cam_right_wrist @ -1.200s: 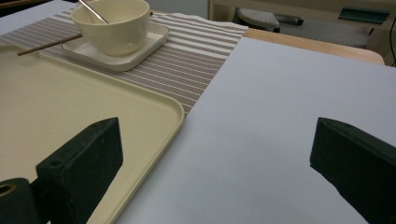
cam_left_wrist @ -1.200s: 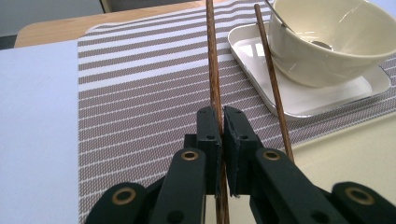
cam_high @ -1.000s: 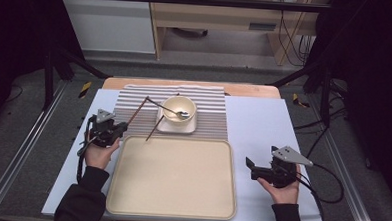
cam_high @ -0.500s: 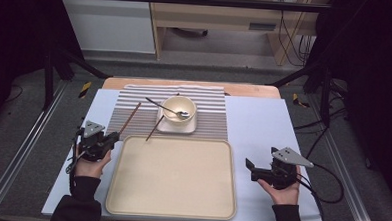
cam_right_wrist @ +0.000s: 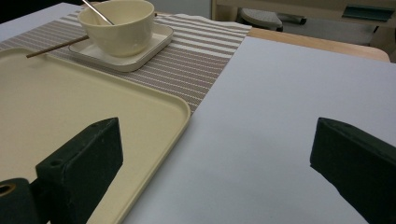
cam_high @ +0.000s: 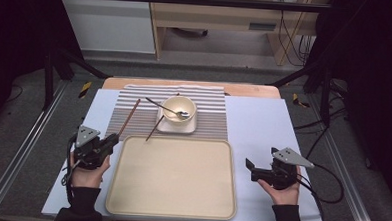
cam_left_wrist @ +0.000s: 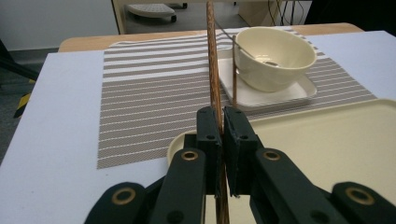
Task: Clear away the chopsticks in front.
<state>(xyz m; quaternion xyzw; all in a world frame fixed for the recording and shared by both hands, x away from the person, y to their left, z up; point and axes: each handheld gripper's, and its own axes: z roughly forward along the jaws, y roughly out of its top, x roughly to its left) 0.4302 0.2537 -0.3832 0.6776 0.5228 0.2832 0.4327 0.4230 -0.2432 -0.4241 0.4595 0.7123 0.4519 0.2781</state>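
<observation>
The big cream tray sits nearest the person, flat on the table, and everything else can be placed from it.

Just off the tray's left side is the left gripper. Its two black jaws are squeezed tight on a brown chopstick. The stick is pinched near its lower end, so most of it pokes out ahead, away from the tray and over the striped mat. Held like that, it seems ready to be carried over and put on the tray.

Off the tray's right side, well apart from it, is the right gripper. Its jaws stand wide open with nothing between them. It rests over the bare table, likely waiting for its turn.

Just past the tray's far edge lies the second chopstick. One end nearly touches the tray's rim and the other end leans up on the small square plate. It probably goes with the held one, so it may be picked up after it.

Farther from the tray, on that plate, stands the bowl. A metal spoon rests in it, its handle sticking out over the rim to the left.
</observation>
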